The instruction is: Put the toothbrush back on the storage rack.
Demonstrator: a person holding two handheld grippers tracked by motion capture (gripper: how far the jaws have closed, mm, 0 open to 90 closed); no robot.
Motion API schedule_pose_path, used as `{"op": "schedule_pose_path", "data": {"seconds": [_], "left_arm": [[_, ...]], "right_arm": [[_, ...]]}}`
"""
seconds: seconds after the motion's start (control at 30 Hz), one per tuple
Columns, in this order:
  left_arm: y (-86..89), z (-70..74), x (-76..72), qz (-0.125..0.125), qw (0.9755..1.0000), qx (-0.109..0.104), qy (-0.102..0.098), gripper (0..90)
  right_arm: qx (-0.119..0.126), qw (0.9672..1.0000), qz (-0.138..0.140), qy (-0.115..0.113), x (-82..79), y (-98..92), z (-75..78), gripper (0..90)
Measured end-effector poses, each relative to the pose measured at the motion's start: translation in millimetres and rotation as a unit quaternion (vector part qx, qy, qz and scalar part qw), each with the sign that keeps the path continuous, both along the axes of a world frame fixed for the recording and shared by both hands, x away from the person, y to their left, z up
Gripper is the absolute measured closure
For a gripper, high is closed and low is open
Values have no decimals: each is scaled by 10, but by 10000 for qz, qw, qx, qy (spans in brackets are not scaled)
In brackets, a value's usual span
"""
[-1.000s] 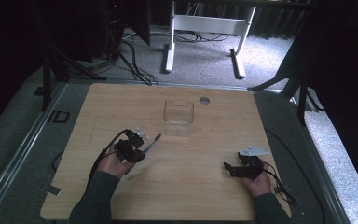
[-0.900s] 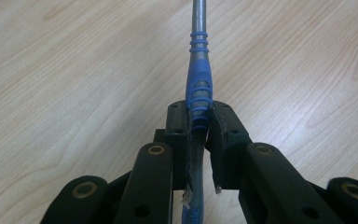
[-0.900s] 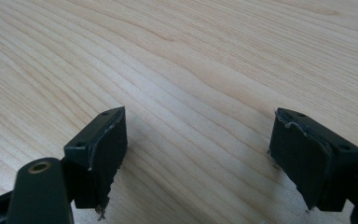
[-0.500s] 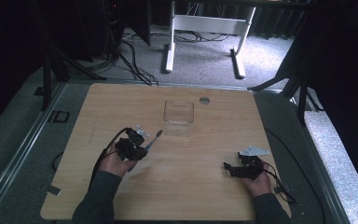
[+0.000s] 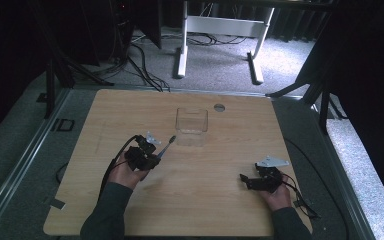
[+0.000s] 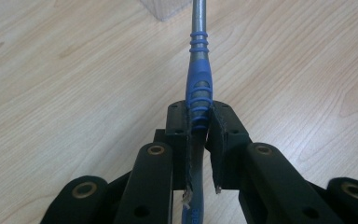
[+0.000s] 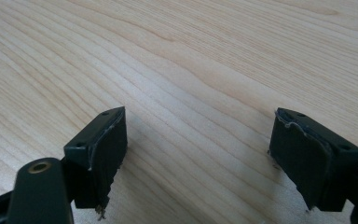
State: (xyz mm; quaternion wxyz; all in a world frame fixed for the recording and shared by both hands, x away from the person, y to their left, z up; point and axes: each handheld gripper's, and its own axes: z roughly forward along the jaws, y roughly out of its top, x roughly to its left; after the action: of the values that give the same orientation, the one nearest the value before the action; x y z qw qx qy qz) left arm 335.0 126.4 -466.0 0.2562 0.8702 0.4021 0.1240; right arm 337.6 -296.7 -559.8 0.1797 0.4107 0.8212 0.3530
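Edging right toward the clear container (image 5: pixel 191 121), the left gripper (image 5: pixel 156 154) pinches a blue-handled tool (image 6: pixel 199 89), likely to drop it in; right gripper (image 5: pixel 245 179) jaws rest spread.

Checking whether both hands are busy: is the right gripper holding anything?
No: the right gripper has its jaws spread wide apart, with bare wooden table between them.

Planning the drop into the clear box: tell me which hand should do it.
Left. The left tongs are already shut on the blue-handled tool, whose tip points toward the clear box just ahead. The right tongs are open, hold nothing, and sit farther from the box, near the table edge.
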Motion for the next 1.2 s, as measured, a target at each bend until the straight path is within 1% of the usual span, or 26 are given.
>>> {"op": "schedule_pose_path", "data": {"seconds": [0.07, 0.2, 0.4, 0.6, 0.73, 1.2], "left_arm": [[0, 9, 1, 25, 10000, -30, -43, 791], [-4, 15, 10, 26, 9999, -145, -48, 792], [-15, 36, 13, 76, 9995, -244, -157, 791], [-23, 55, 15, 114, 9991, -308, -256, 791], [-31, 68, 13, 120, 9988, -306, -349, 791], [-68, 103, 46, 149, 9981, -401, -444, 791]], "right_arm": [[4, 10000, -3, 0, 0, 1, 0, 187], [6, 10000, -3, -4, 1, 1, 0, 187], [3, 10000, 0, -2, 1, 0, 0, 187], [3, 10000, 0, -2, 0, 0, 0, 187], [4, 10000, -1, 0, 0, 0, 0, 187], [0, 10000, 4, -2, 1, 0, 0, 187]]}}
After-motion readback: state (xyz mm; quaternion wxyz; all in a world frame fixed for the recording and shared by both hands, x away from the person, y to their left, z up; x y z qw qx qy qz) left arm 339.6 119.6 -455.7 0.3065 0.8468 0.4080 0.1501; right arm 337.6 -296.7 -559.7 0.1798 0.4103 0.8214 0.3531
